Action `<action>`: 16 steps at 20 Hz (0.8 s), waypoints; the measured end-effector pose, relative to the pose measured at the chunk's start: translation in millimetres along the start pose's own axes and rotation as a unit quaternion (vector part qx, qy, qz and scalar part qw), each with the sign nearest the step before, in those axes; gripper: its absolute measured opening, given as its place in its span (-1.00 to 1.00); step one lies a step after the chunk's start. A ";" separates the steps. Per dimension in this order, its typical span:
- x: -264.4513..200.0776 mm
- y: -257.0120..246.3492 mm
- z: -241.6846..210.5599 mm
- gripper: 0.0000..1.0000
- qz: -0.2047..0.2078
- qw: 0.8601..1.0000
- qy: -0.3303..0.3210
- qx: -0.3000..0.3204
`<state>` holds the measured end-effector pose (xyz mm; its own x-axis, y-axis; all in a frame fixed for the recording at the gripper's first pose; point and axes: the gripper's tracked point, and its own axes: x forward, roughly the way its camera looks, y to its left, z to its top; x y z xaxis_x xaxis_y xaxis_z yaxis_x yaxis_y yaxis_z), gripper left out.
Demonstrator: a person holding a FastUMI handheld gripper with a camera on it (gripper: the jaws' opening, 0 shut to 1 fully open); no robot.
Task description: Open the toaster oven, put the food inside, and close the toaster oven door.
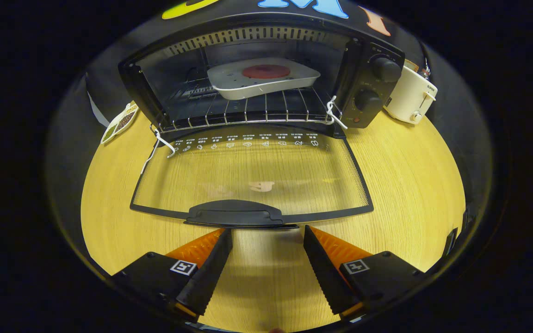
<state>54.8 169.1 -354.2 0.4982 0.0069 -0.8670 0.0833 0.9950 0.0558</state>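
Door (252,175) of toaster oven (363,88) lies flat open on table (410,185), glass, stiff, probably light; lift by handle (236,213). Food (265,71) on tray (229,88) inside. Gripper (266,236) spread, empty, just short of handle.

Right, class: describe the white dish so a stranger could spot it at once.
Find the black toaster oven on the wooden table, door folded down ahead of the open tongs. On its wire rack sits the white dish, holding one round red patty.
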 end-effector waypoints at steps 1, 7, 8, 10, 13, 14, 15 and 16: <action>-0.2 -0.3 0.1 0.98 0.000 1.000 -0.002 -0.003; -16.5 0.4 6.5 0.97 0.014 0.999 -0.030 -0.019; -20.5 0.1 8.7 0.97 0.016 0.999 -0.038 -0.022; -28.0 1.3 11.3 0.97 0.022 0.998 -0.047 -0.019; -44.7 4.2 21.0 0.97 0.036 0.997 -0.068 -0.013; -51.1 6.5 26.1 0.97 0.040 0.996 -0.077 -0.014; -56.0 9.0 30.7 0.97 0.045 0.995 -0.088 -0.016; -63.7 11.0 38.0 0.97 0.048 0.994 -0.101 -0.018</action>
<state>56.7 175.9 -279.5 0.6661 0.0847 -0.7411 -0.0013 0.9937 0.1123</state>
